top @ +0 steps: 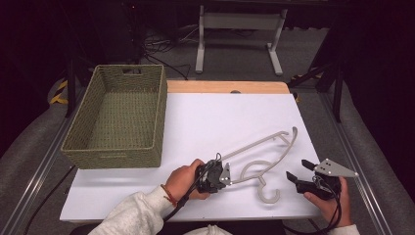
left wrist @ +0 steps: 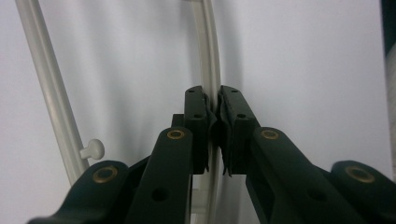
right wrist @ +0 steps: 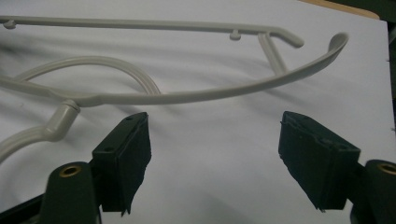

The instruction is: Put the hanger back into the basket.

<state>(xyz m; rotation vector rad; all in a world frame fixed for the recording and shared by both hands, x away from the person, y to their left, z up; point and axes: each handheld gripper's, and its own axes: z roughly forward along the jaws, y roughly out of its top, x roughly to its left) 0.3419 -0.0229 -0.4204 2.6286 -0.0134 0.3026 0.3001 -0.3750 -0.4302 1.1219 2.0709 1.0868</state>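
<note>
A pale grey plastic clothes hanger lies on the white table cover, its hook toward the near edge. My left gripper is shut on the hanger's left end; in the left gripper view the hanger's curved arm runs up from between the closed jaws of the left gripper. My right gripper stands open just right of the hook with nothing in it. In the right gripper view the hanger lies beyond the spread jaws of the right gripper.
A woven green basket sits on the left part of the table, with nothing visible in it. A bare wooden strip runs along the far edge. Beyond it on the floor stand a white frame and cables.
</note>
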